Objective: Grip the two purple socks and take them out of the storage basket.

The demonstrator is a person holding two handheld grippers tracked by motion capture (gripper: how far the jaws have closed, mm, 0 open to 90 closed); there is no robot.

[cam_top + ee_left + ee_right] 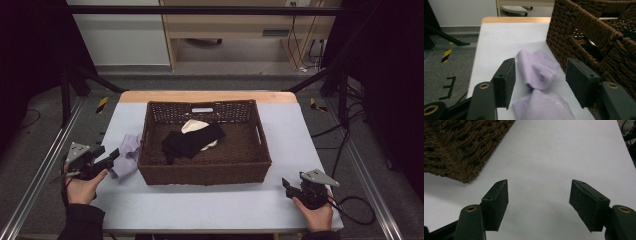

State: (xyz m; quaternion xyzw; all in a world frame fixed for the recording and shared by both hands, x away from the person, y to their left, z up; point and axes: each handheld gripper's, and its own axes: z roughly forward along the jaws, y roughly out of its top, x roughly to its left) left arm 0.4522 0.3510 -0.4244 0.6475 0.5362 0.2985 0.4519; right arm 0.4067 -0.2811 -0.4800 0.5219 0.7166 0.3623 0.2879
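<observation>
A lilac cloth (pixel 128 154) lies crumpled on the white table, against the left side of a brown wicker basket (pixel 205 173). My left gripper (pixel 113 155) is at the cloth's left edge. In the left gripper view its jaws stand wide on either side of the lilac cloth (pixel 537 68), and the pads do not press on it; my left gripper (pixel 540 80) is open. Inside the basket lie a black garment (pixel 192 140) and a cream one (pixel 192 125). My right gripper (pixel 287 184) rests near the basket's front right corner. The jaws of my right gripper (pixel 539 195) are open over bare table.
The basket wall (pixel 599 37) stands close on the right of the left gripper's jaws, and the basket corner (pixel 461 145) lies ahead and left of the right gripper's jaws. The white table top (pixel 200 207) ends in metal rails at both sides. A cable (pixel 357 212) trails from the right gripper.
</observation>
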